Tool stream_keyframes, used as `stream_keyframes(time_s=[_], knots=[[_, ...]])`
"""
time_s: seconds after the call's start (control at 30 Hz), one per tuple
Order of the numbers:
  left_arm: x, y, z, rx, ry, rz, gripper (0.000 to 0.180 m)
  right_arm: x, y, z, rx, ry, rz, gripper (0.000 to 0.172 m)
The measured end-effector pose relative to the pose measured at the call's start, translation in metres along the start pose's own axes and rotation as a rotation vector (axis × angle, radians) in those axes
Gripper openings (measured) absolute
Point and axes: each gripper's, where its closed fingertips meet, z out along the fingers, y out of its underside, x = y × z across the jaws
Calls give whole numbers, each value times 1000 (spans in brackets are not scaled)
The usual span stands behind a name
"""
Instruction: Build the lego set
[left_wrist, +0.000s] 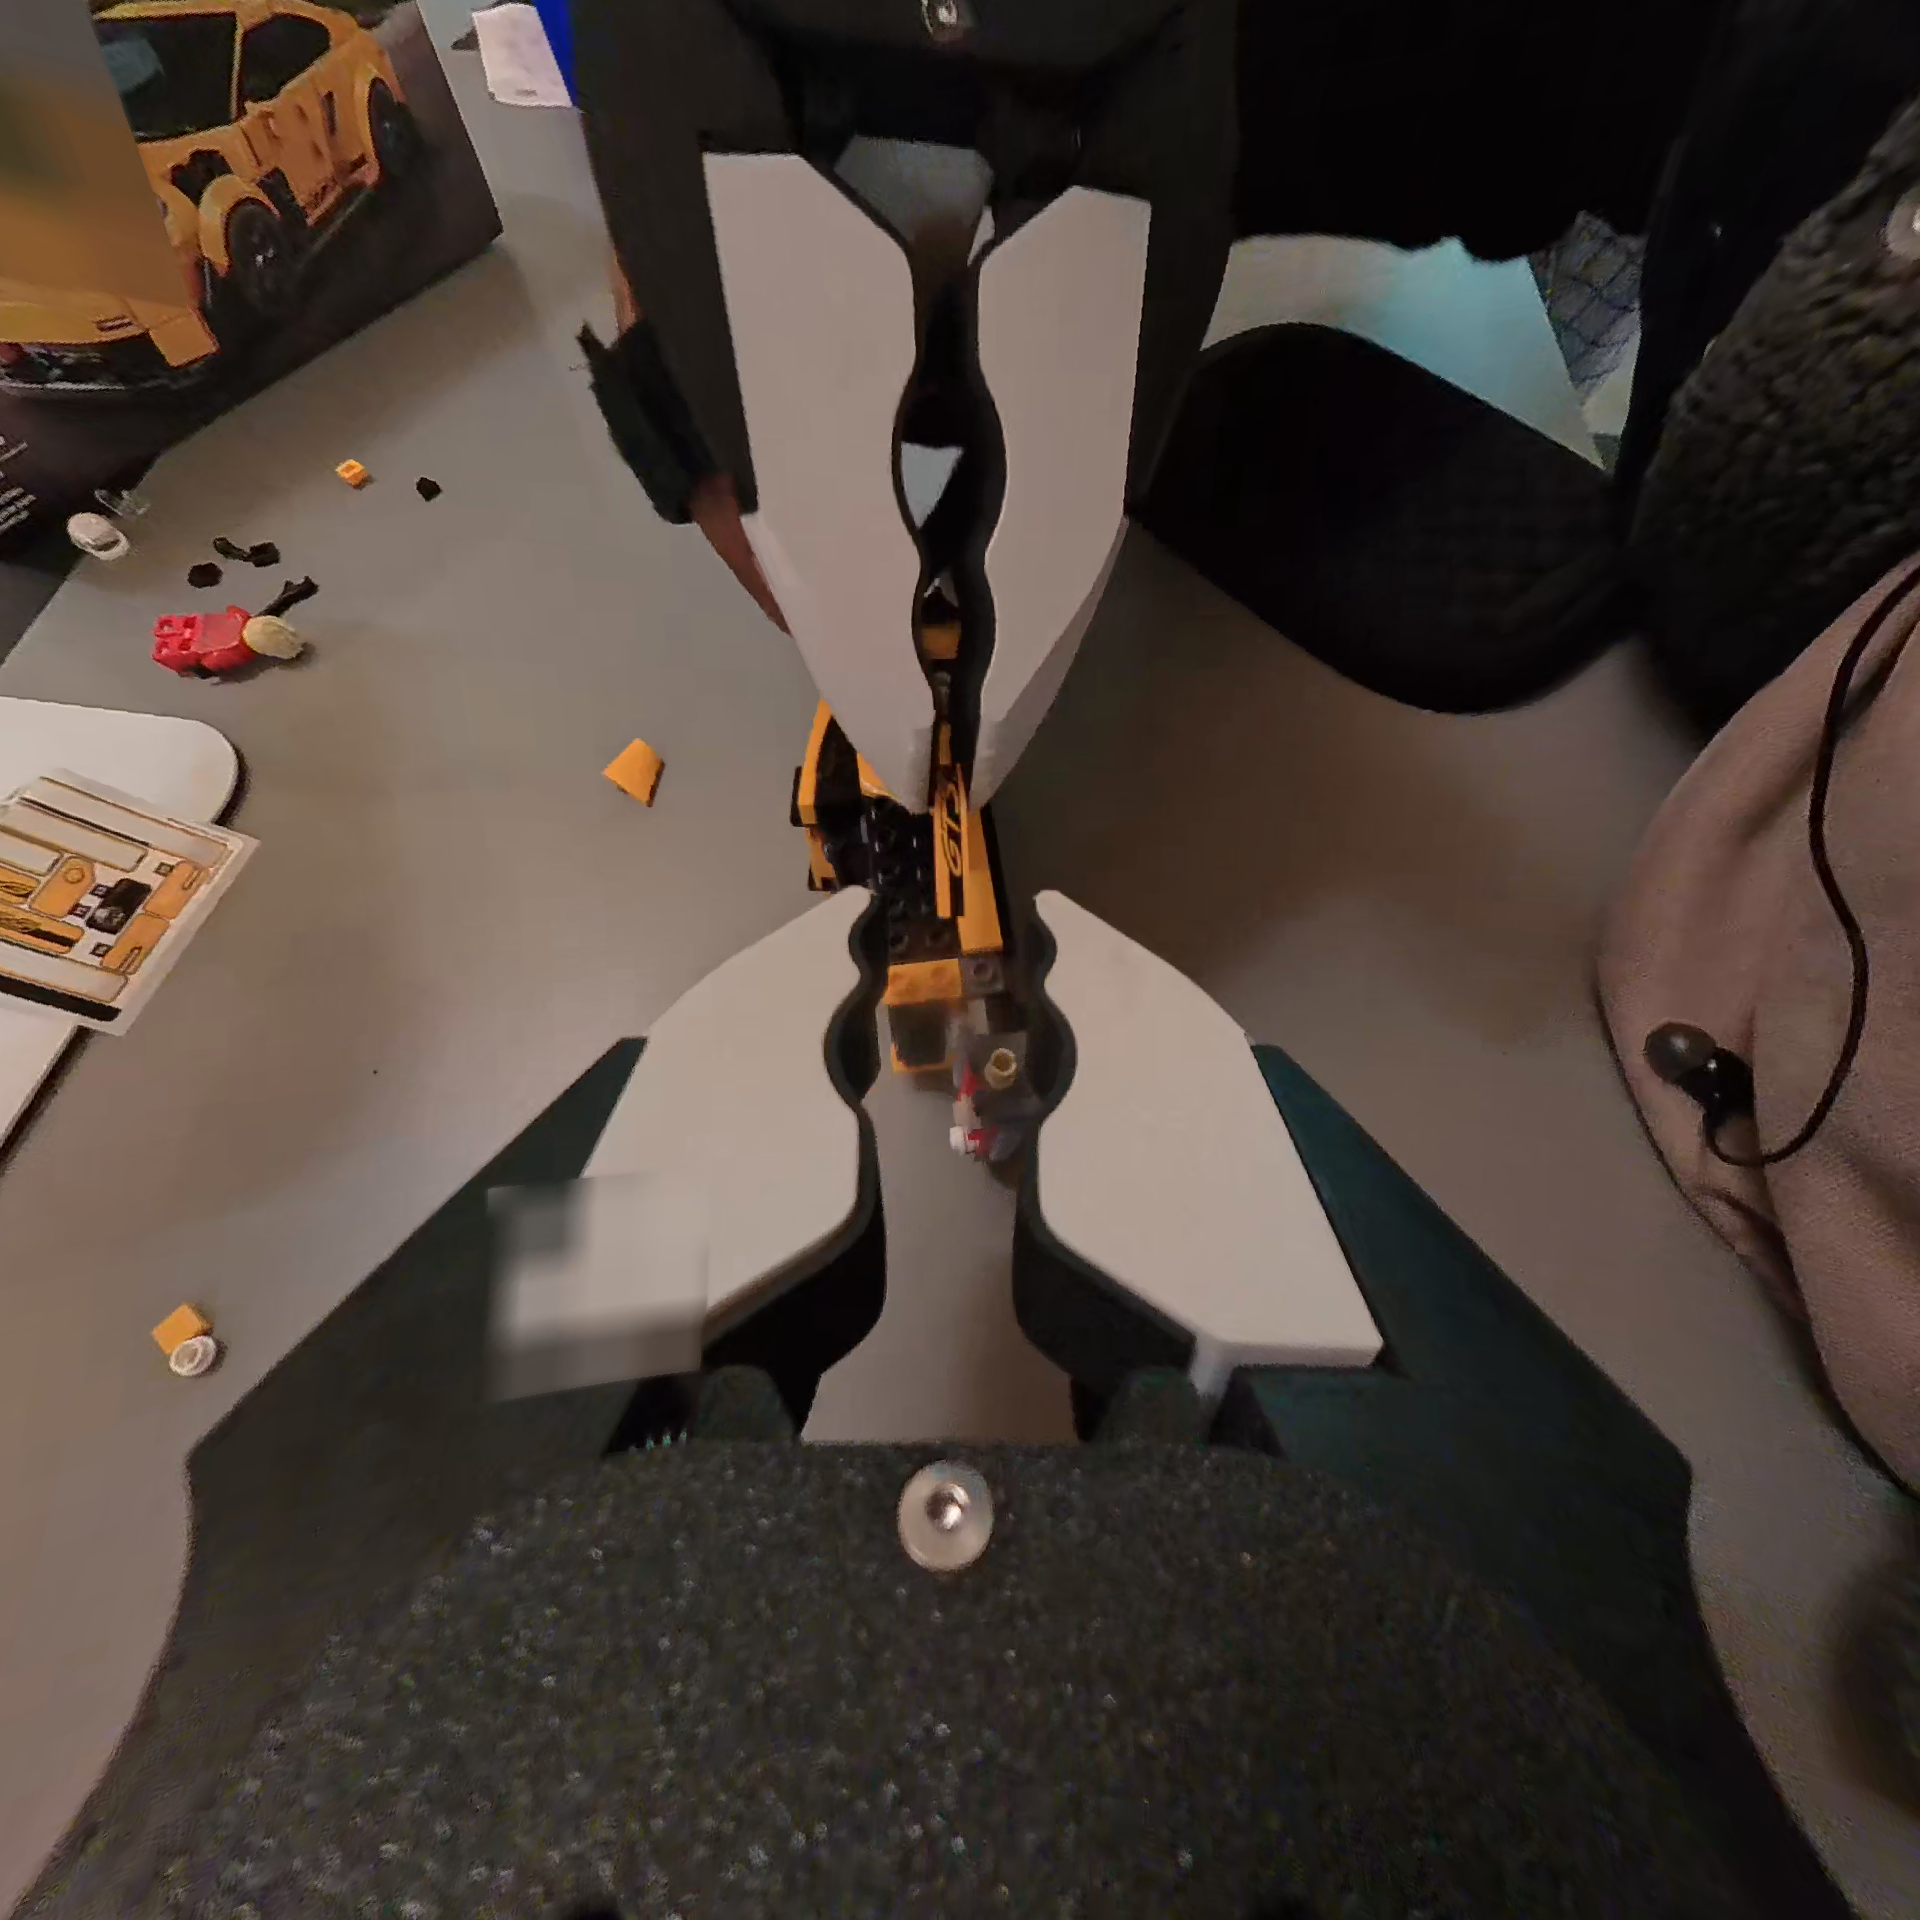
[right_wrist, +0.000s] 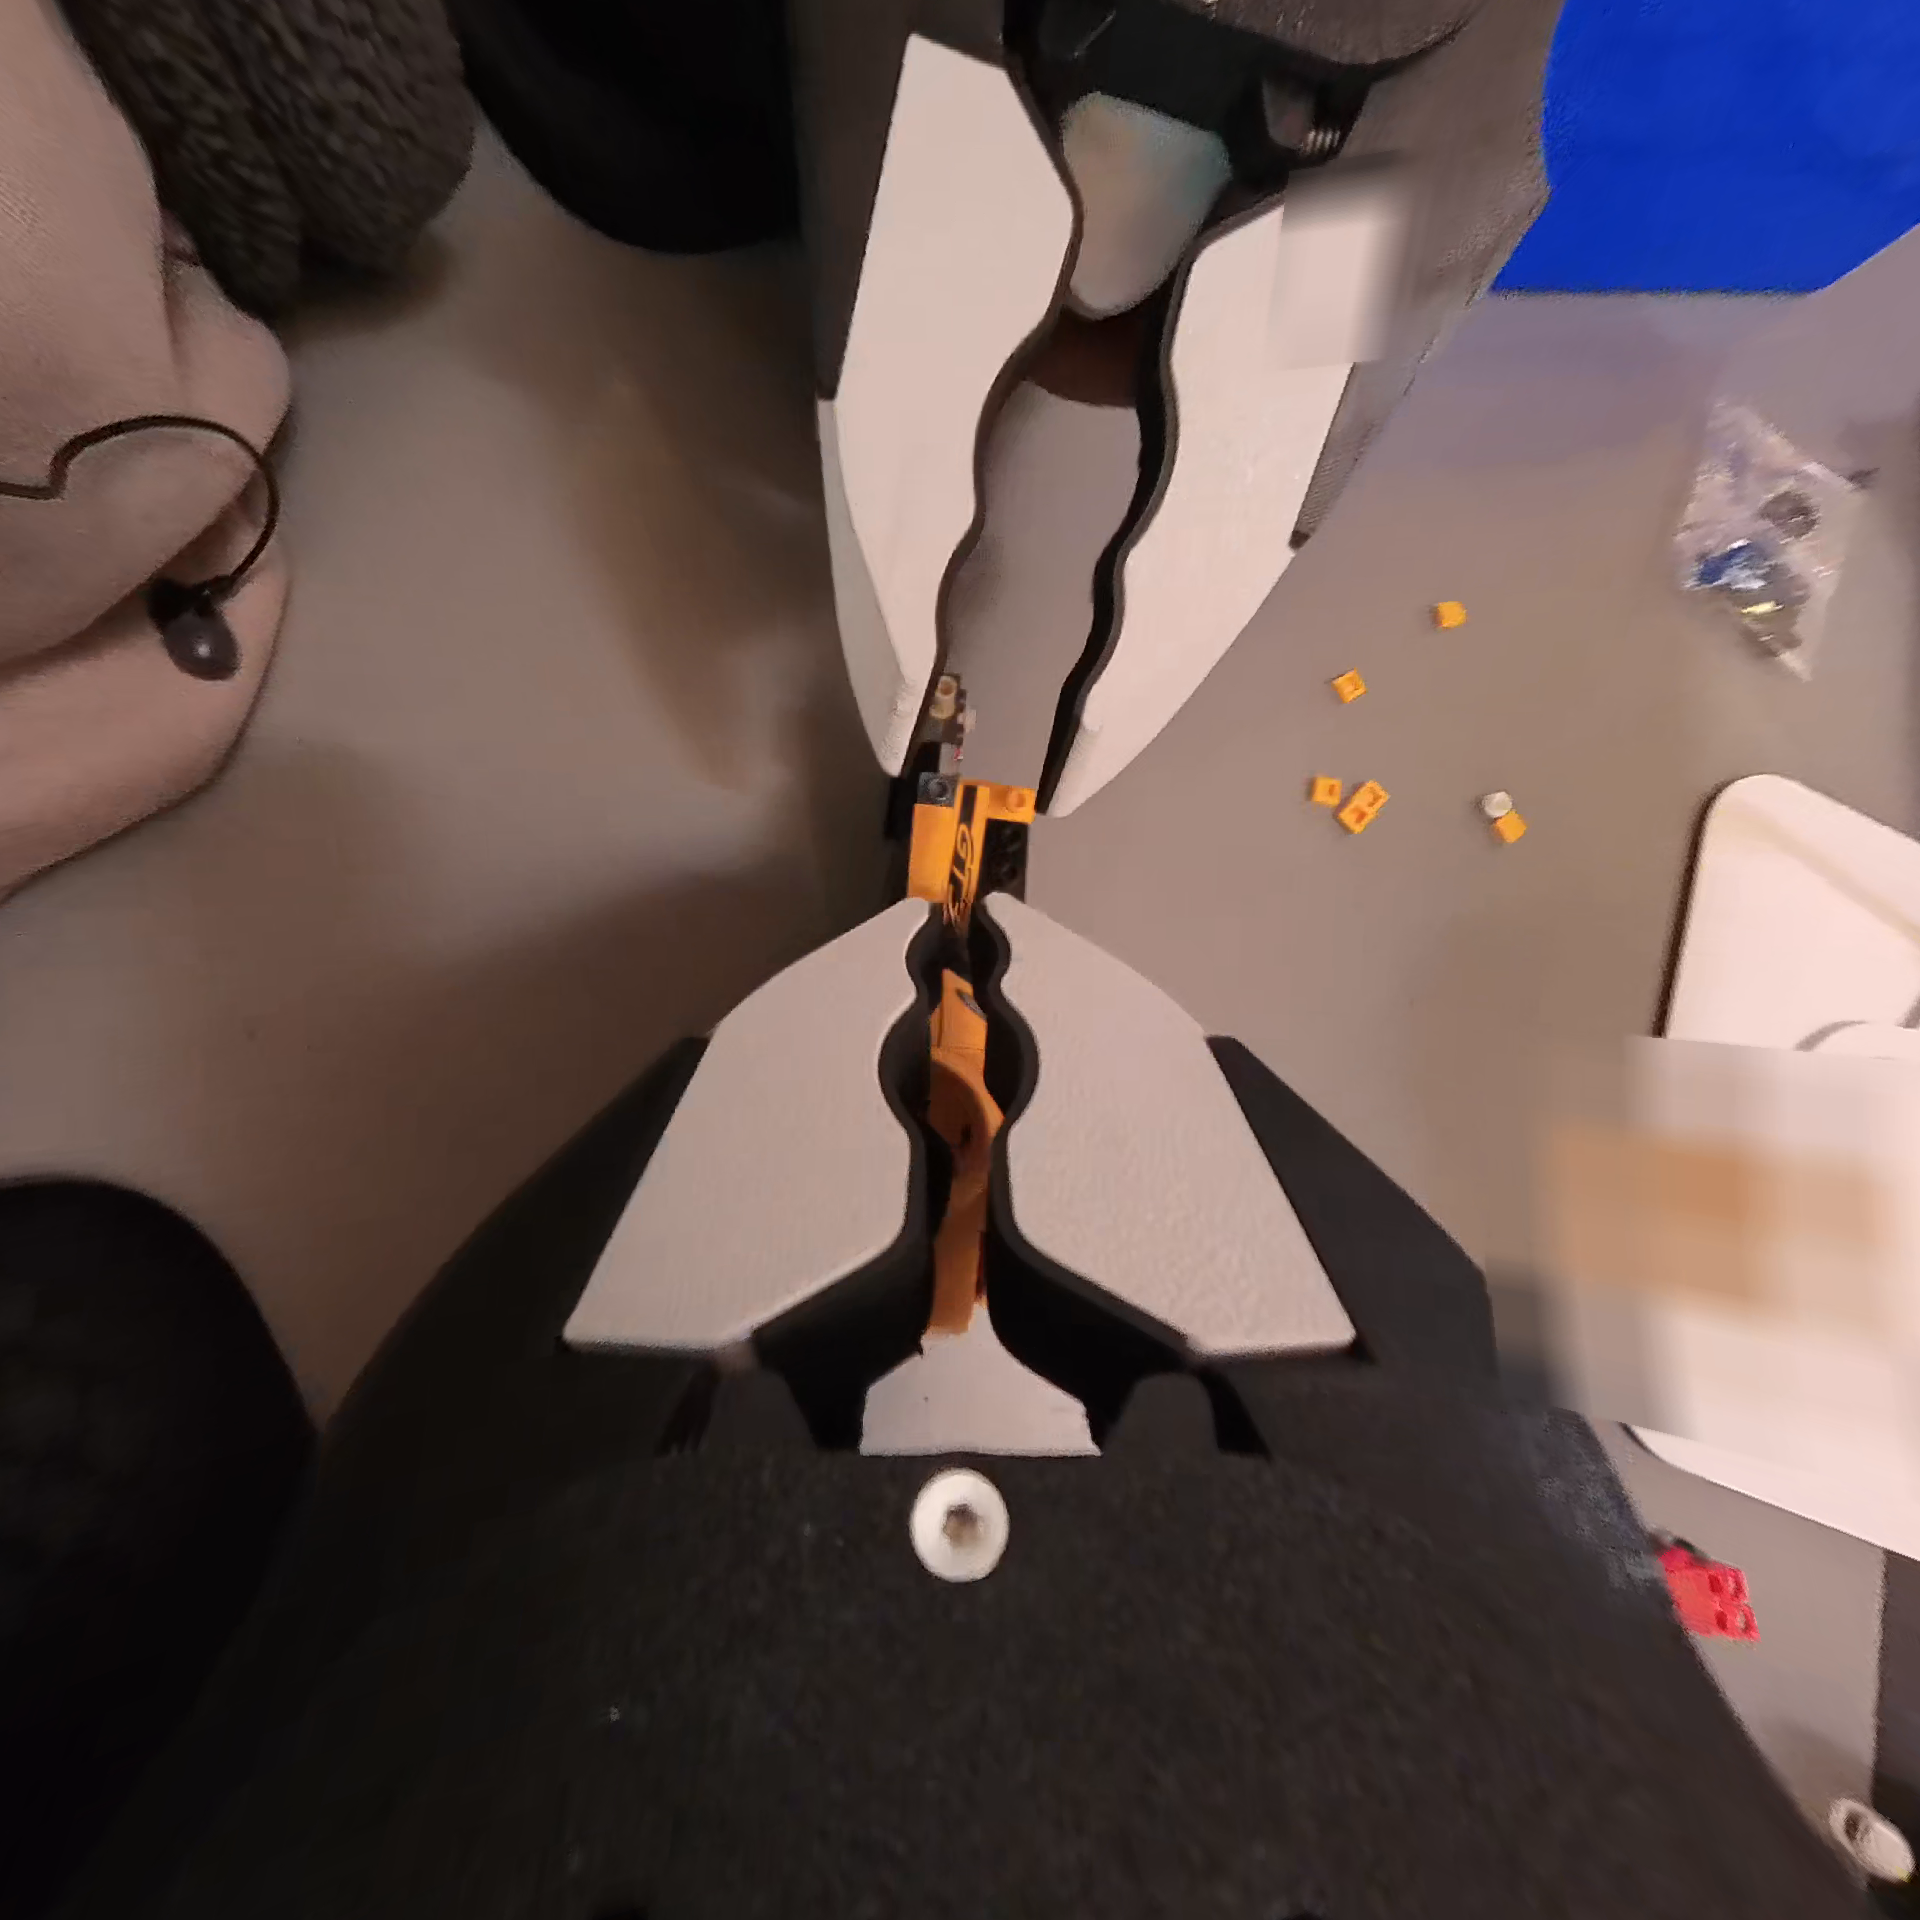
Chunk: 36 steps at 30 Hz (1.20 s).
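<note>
In the left wrist view, the left gripper (left_wrist: 951, 914) comes up from 6 o'clock. Its white fingers (left_wrist: 769, 1039) stand a little apart. The near end of a small yellow and black brick car (left_wrist: 961, 883) sits between them, but I cannot tell if the pads press on it. The car is in the middle of the grey table (left_wrist: 468, 831). The right gripper (left_wrist: 940, 800) reaches down from 12 o'clock and pinches the far end of the car. At 9 o'clock lies a sticker sheet (left_wrist: 99, 904) on a white tray (left_wrist: 156, 748). A yellow slope brick (left_wrist: 634, 771) lies at about 10 o'clock, close to the car. A red brick bit (left_wrist: 203, 642) and some small black bits (left_wrist: 249, 551) lie farther out that way. At 11 o'clock stands a box with a yellow car picture (left_wrist: 239, 177). At 3 o'clock a black earbud on a wire (left_wrist: 1704, 1070) lies on beige cloth (left_wrist: 1818, 935).

In the right wrist view, the right gripper (right_wrist: 956, 904) comes up from 6 o'clock. It is closed tight on the car (right_wrist: 961, 842), and the yellow body runs back between its fingers. The left gripper (right_wrist: 977, 790) hangs from 12 o'clock with a gap between its tips. Little yellow bricks (right_wrist: 1361, 805) lie at 2 o'clock. A clear bag of parts (right_wrist: 1756, 540) lies past them. A red brick (right_wrist: 1709, 1600) sits at 4 o'clock.
</note>
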Motion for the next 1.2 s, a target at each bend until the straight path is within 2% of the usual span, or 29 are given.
stream_keyframes(time_s=[0.33,1.2], knots=[[5,3,0,-24,-4,34,14,-5,2,3,-133,-76,-17,4],[8,8,4,-57,3,37,13,-5,8,6,-188,-95,-25,4]])
